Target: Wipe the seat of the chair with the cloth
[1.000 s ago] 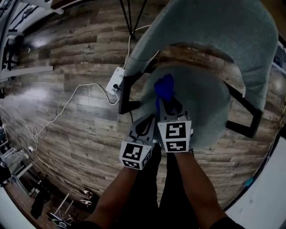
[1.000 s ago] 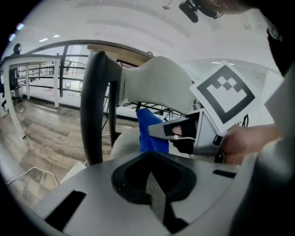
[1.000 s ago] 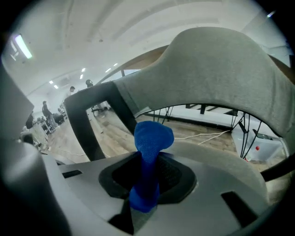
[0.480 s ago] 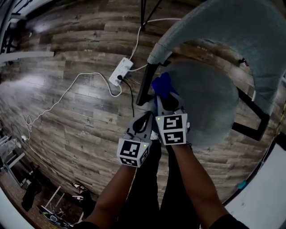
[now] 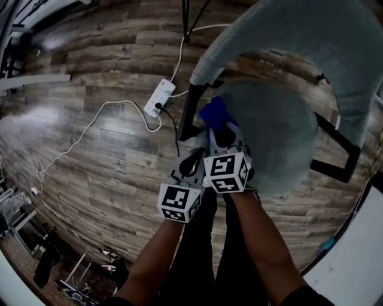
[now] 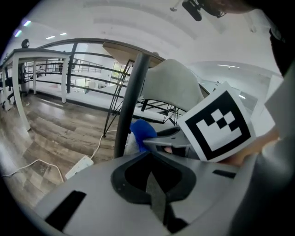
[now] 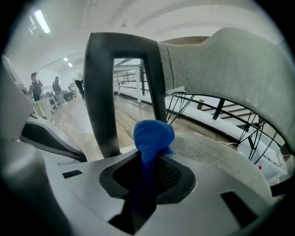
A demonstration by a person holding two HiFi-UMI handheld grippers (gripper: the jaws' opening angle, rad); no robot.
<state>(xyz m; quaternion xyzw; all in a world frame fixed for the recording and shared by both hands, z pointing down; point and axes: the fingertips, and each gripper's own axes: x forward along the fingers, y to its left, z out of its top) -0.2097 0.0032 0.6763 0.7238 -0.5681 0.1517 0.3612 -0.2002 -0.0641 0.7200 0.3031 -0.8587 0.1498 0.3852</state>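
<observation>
Grey-brown wood-plank floor (image 5: 108, 155) everywhere, shiny with glare at the far left. White power strip (image 5: 159, 97) lying on it, with a white cable (image 5: 76, 142) snaking off to the left and nearer. Black tripod legs (image 5: 185, 15) at the far edge. Plain white wall (image 5: 359, 263) at near right. Black railing (image 6: 92, 69) further off, white ceiling with long strip lights (image 7: 41, 20), and 2 people (image 7: 36, 85) standing way back in the room.
</observation>
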